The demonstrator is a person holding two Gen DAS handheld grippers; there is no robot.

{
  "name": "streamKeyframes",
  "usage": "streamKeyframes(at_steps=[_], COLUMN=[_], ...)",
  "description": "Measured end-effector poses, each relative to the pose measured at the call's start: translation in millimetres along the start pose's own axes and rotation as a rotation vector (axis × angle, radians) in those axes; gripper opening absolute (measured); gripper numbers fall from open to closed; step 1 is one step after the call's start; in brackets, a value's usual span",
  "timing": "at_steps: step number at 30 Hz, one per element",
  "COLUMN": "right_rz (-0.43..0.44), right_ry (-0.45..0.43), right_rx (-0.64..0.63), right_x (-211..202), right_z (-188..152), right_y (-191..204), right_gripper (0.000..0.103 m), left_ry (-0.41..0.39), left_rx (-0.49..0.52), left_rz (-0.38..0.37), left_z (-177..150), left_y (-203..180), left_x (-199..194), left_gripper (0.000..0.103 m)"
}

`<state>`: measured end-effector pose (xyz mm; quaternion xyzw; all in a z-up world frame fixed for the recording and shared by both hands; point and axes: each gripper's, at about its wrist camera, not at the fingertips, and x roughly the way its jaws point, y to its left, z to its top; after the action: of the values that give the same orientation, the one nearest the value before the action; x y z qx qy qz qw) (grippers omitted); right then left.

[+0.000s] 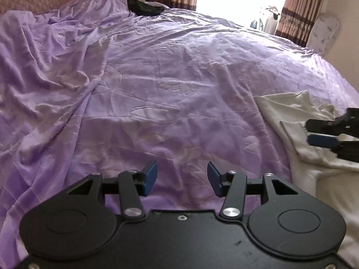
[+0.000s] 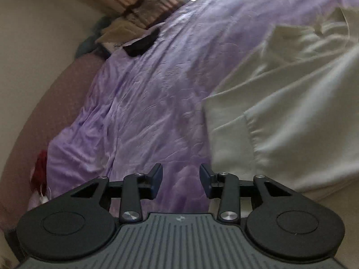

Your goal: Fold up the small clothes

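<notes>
Cream garment (image 2: 291, 103) lying on the purple bedspread (image 1: 157, 78) at the near right edge of the bed, partly doubled over, with a straight hemmed edge facing the middle of the bed and loose creases toward its far end. Left gripper (image 1: 182, 178): jaws about half apart, nothing between them, over bare bedspread and well apart from the garment. Right gripper (image 2: 180, 180): jaws likewise half apart and empty, poised just beside the garment's near corner; in the left wrist view it appears blurred above the cloth (image 1: 323, 132). A dark cloth (image 1: 144, 6) lies at the far edge, well apart.

Handling, as judged: the garment looks light, thin and limp; it should drape and wrinkle, not hold a shape, and may drag on the bedspread. A pinch at the hemmed corner or along the doubled edge, where layers are thicker, should hold best. Gripping mid-panel risks bunching or catching the bedspread beneath.
</notes>
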<state>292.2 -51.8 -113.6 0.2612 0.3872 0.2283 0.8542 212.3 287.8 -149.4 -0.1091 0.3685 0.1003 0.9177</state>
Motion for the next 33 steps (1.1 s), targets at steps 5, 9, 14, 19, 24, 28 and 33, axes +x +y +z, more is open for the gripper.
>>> streamKeyframes(at_steps=[5,9,14,19,24,28,33], right_rz=[-0.033,-0.154,-0.423,-0.56,-0.752,-0.72,-0.688], right_ry=[-0.038,-0.075,-0.15,-0.146,-0.102,-0.083,-0.077], right_rx=[0.062,0.065,-0.01,0.036,-0.038,0.023,0.07], right_x=[-58.6,-131.8,-257.0,-349.8,-383.7,-396.0,-399.6], right_z=[2.3,1.9,-28.1,-86.5,-137.9,-161.7,-189.2], right_y=[-15.1,-40.3,-78.0,-132.7,-157.9,-177.5,-185.7], right_gripper=[0.046,0.046,0.052,0.057,0.057,0.058,0.067], left_ry=[0.02,0.047,0.007,0.039,0.166,0.273,0.339], left_rx=[-0.046,-0.078,-0.03,-0.027,-0.039,-0.009,0.03], left_rz=[-0.03,-0.073,-0.107,-0.13,-0.092,-0.083,-0.059], left_z=[-2.0,-5.4,-16.9,-55.8,-112.4,-144.2,-172.5], left_y=[5.1,2.7,-32.5,-80.7,-108.8,-122.1,-131.2], left_x=[3.8,-2.2,-39.6,-79.7,-97.0,-102.0,-119.5], left_gripper=[0.051,0.051,0.051,0.052,0.052,0.052,0.055])
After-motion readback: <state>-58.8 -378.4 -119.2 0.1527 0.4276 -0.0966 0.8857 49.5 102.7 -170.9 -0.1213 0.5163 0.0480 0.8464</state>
